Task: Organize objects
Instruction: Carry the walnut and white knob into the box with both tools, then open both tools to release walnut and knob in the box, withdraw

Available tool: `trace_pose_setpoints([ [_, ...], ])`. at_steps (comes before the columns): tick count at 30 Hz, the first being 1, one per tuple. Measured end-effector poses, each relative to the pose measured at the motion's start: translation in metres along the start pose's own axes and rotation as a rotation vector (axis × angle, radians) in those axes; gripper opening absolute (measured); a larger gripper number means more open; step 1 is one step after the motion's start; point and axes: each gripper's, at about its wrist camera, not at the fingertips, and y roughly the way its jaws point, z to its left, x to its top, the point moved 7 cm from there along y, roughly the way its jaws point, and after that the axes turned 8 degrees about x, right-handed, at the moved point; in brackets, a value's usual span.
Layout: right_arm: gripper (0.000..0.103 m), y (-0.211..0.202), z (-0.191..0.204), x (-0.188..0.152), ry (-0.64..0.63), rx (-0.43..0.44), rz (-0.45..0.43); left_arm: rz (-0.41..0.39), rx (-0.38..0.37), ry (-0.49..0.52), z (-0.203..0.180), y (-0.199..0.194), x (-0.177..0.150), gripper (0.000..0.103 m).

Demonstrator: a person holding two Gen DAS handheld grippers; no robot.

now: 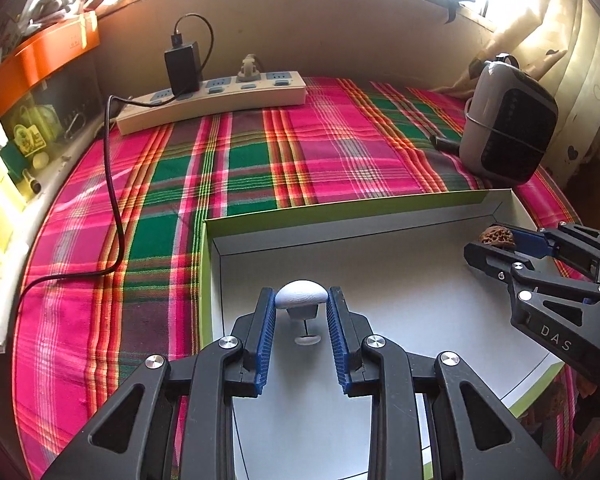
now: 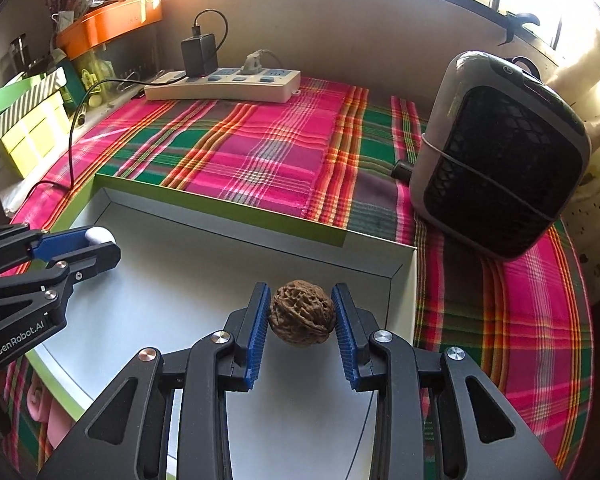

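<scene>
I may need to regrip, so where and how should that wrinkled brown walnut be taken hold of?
Grip the wrinkled brown walnut across its widest middle, pads on opposite bulging sides, coming from above and behind as the right gripper does now over the white tray. Its round, ridged shell gives the ribbed pads purchase there; off-centre it would likely slip.

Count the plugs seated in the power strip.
2. A black adapter with a cable stands at the left end of the power strip; a grey plug sits mid-strip. The other sockets that show look empty.

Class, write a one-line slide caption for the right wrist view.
Right tool grips a walnut above the white box, left tool alongside holding a white knob.
</scene>
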Motion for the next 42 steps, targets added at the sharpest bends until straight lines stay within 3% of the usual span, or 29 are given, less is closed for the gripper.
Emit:
trace_pose_setpoints([
  [12, 0.033, 0.007, -0.003, 0.003, 0.011, -0.017, 0.010, -0.002, 0.024, 0.024, -0.003, 0.003, 0.001, 0.025],
  [19, 0.033, 0.007, -0.002, 0.003, 0.018, -0.023, 0.005, 0.000, 0.015, 0.030, -0.006, 0.003, 0.000, 0.031],
  [26, 0.048, 0.004, -0.001, 0.003, 0.023, -0.008, -0.006, 0.002, -0.004, 0.009, -0.006, 0.000, -0.001, 0.039],
  [42, 0.054, -0.031, 0.001, -0.003, 0.044, -0.019, -0.076, -0.057, -0.030, -0.025, 0.000, -0.040, -0.012, 0.044],
])
